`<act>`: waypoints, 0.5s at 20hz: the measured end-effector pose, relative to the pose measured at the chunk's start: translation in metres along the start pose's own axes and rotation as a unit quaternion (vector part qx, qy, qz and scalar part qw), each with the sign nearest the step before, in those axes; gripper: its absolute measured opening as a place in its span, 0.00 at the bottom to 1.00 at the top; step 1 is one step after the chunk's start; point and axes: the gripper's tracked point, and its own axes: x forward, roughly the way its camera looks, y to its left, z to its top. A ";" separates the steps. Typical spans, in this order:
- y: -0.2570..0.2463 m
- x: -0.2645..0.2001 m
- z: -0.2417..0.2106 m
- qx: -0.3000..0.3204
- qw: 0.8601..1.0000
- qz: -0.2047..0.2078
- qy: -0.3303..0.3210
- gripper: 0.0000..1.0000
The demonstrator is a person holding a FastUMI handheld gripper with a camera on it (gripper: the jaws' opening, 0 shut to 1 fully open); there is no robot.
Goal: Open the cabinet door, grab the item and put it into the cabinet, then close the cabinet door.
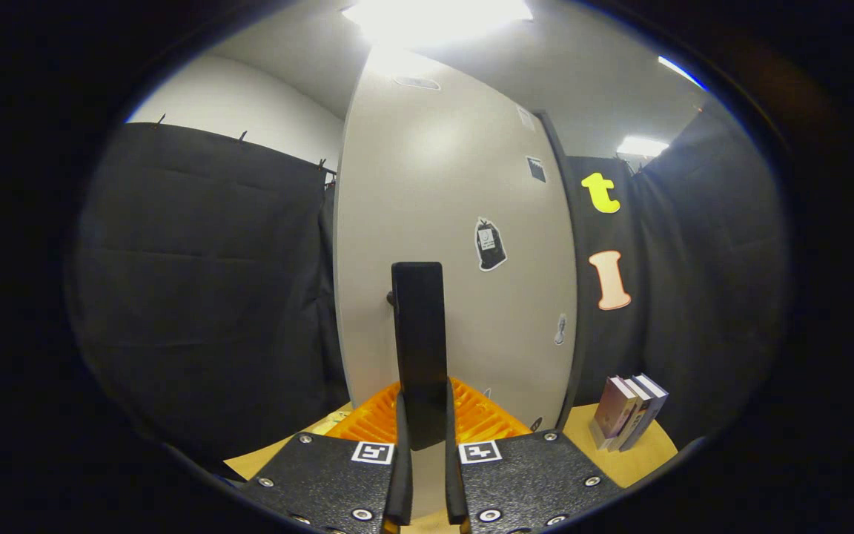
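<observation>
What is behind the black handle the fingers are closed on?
The gripper is shut on the black handle. Directly behind it is the pale cabinet door, with stickers to the side. The cabinet's inside is hidden by the door.

Black cloth booth wall (204,297) on left and right, white room wall (249,104) and grey ceiling (545,67) above it, bright ceiling lights (434,15) overhead, tan tabletop (642,460) below at the right.

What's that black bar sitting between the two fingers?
In the gripper view, the cabinet door's upright black handle sits between the fingers of the gripper, which appear closed on it.
</observation>
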 end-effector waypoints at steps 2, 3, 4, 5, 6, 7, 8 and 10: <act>-0.014 -0.013 0.001 -0.001 1.000 -0.016 -0.005 0.18; -0.020 -0.019 0.002 -0.003 1.000 -0.025 -0.008 0.18; -0.026 -0.023 0.002 -0.005 0.999 -0.034 -0.011 0.19; -0.031 -0.028 0.002 -0.010 0.999 -0.042 -0.011 0.19; -0.036 -0.031 0.002 -0.017 0.999 -0.050 -0.012 0.20; -0.040 -0.035 0.003 -0.026 0.998 -0.058 -0.011 0.20; -0.046 -0.040 0.004 -0.033 0.997 -0.067 -0.011 0.19; -0.062 -0.048 0.003 -0.041 0.995 -0.088 -0.012 0.19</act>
